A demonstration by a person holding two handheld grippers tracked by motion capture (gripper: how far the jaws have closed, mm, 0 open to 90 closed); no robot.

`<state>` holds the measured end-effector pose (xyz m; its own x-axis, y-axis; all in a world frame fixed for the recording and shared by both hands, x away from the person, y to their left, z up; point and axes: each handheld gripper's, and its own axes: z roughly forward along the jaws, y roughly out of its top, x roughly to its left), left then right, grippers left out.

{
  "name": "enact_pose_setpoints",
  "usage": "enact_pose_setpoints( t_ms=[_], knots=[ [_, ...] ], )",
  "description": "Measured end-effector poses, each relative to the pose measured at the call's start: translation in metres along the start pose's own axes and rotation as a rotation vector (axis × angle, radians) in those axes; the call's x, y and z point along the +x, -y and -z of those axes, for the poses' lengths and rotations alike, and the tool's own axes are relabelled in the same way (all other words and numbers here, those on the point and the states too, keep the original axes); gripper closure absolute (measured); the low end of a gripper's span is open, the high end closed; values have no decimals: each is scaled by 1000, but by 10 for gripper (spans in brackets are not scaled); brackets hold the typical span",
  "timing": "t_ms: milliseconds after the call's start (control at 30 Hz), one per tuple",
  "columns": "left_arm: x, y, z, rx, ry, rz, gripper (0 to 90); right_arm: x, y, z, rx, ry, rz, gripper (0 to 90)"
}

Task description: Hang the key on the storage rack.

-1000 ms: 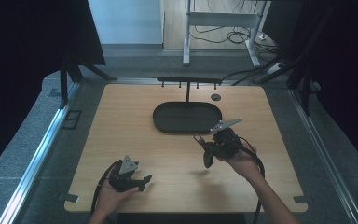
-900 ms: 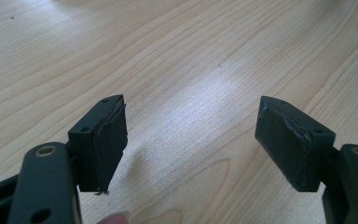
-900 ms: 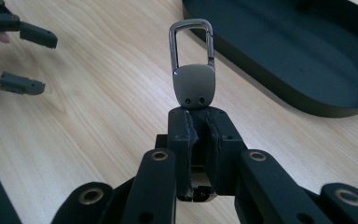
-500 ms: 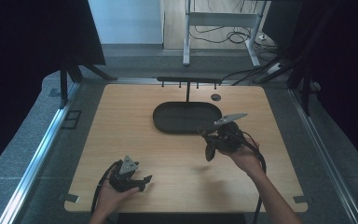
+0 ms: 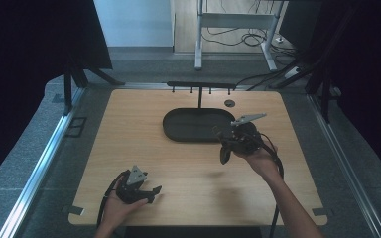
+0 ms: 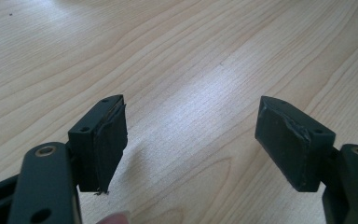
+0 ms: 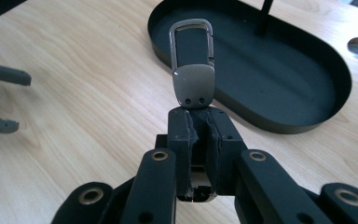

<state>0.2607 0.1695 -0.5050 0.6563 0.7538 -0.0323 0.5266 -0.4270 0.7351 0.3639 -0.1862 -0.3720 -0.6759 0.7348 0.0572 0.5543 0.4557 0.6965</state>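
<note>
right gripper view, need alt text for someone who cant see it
The right gripper has its two black jaws shut on the base of a grey metal keychain clip, whose carabiner loop sticks out above the jaws. Behind it a dark oval tray lies on the light wooden table, with the thin post of a stand rising from the tray.

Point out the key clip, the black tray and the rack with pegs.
key clip (image 7: 192, 60): right gripper view, on its metal loop above the closed tool.
black tray (image 5: 176, 130): high view, on its bare left floor.
rack with pegs (image 5: 198, 85): high view, on the top bar.
</note>
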Motion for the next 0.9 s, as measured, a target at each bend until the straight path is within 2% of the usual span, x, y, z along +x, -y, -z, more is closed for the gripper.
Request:
enact_pose_setpoints(
  t_ms=[467,900],
  knots=[
    [0,0,0,-2,0,2,256,-17,-7,1,-32,30,-36,812],
    [2,0,2,-3,0,7,256,-30,-12,-5,-59,54,-65,812]
  ],
)
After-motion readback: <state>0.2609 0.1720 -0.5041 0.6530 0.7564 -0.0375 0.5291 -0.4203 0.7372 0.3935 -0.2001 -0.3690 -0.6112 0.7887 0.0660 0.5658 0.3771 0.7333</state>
